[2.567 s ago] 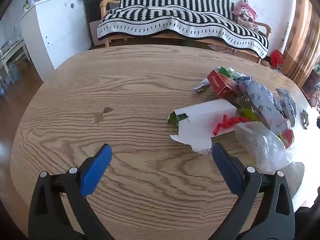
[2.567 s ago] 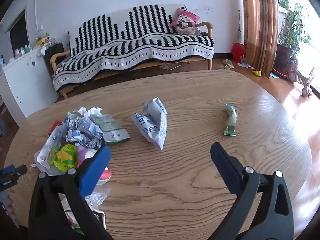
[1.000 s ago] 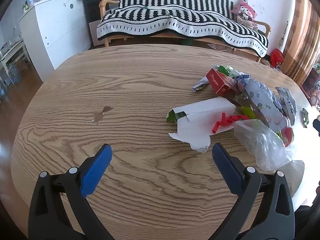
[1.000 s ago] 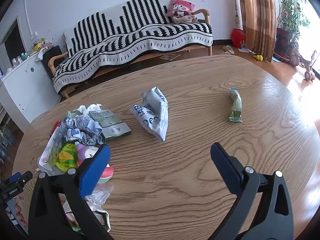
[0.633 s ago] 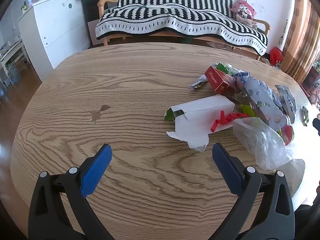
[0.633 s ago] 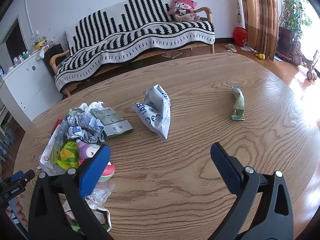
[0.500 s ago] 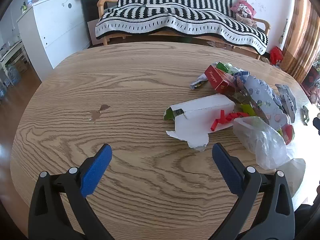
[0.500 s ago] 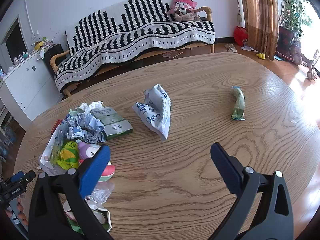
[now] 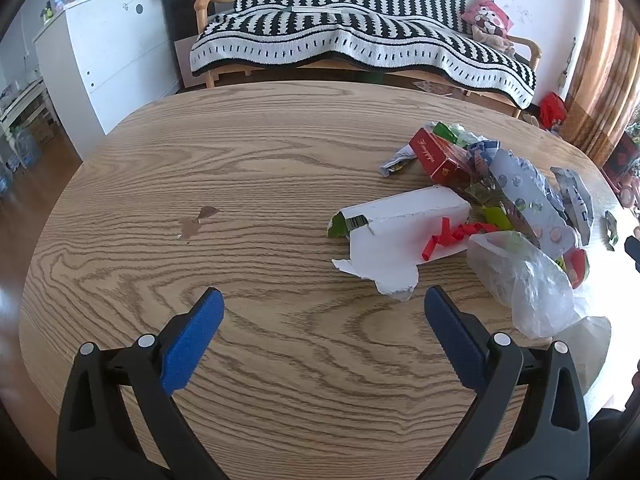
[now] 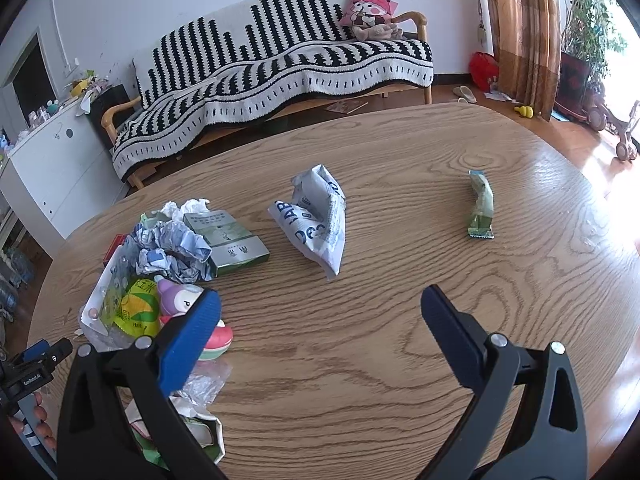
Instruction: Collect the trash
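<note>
Both claws apart, empty: left claw (image 9: 322,304), right claw (image 10: 320,300). Trash pile (image 10: 160,264) left on desk (image 10: 400,344); white bag (image 10: 316,220) ahead, green wrapper (image 10: 481,210) far right. Take bag first, pinch at crumpled ridge

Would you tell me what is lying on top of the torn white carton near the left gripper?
A curled red ribbon lies on the white carton. A clear plastic bag covers its right end, so anything there is hidden.
</note>
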Available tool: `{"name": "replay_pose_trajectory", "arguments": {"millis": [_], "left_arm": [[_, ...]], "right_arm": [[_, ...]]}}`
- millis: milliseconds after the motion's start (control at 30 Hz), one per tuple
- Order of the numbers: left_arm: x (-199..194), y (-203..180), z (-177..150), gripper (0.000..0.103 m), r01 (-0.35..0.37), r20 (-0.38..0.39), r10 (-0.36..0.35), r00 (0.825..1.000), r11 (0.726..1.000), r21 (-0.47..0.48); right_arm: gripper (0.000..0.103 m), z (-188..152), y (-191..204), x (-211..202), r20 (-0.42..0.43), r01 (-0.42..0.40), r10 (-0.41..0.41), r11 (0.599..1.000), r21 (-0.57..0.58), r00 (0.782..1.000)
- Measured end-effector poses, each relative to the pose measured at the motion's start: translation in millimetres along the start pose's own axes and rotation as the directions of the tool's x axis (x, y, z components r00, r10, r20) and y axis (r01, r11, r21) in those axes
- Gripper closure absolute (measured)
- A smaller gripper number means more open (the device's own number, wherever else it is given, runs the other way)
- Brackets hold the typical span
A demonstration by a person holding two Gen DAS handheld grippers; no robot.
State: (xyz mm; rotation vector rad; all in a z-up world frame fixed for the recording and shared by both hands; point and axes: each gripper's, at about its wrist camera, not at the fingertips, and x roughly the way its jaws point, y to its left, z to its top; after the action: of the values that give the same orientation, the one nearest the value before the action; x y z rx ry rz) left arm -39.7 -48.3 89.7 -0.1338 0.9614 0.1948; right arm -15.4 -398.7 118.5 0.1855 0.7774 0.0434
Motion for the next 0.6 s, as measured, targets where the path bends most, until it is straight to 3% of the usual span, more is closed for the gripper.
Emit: {"name": "replay_pose_trajectory", "arguments": {"millis": [267, 400, 500, 600], "left_arm": [[2, -2, -2, 0.005, 0.002, -0.003, -0.002, 1.0, 1.0, 0.005], [8, -7, -3, 0.005, 0.013, -0.003, -0.013, 1.0, 1.0, 0.025], [15, -16, -3, 0.005, 0.053, 0.022, -0.054, 0.998, 0.996, 0.072], [31, -26, -3, 0.005, 0.036, 0.055, -0.045, 0.997, 0.986, 0.165]], "right_arm": [[0.006, 1, 11, -1, -0.05, -0.014, 0.011, 0.998, -0.061, 0.999], [0.006, -3, 23, -2, -0.027, -0.026, 0.023, 0.994, -0.105, 0.999], [0.006, -7, 36, 3, 0.01, -0.027, 0.029, 0.988, -0.154, 1.0], [0.006, -6, 58, 14, -0.018, -0.042, 0.039, 0.975, -0.22, 0.999]]}}
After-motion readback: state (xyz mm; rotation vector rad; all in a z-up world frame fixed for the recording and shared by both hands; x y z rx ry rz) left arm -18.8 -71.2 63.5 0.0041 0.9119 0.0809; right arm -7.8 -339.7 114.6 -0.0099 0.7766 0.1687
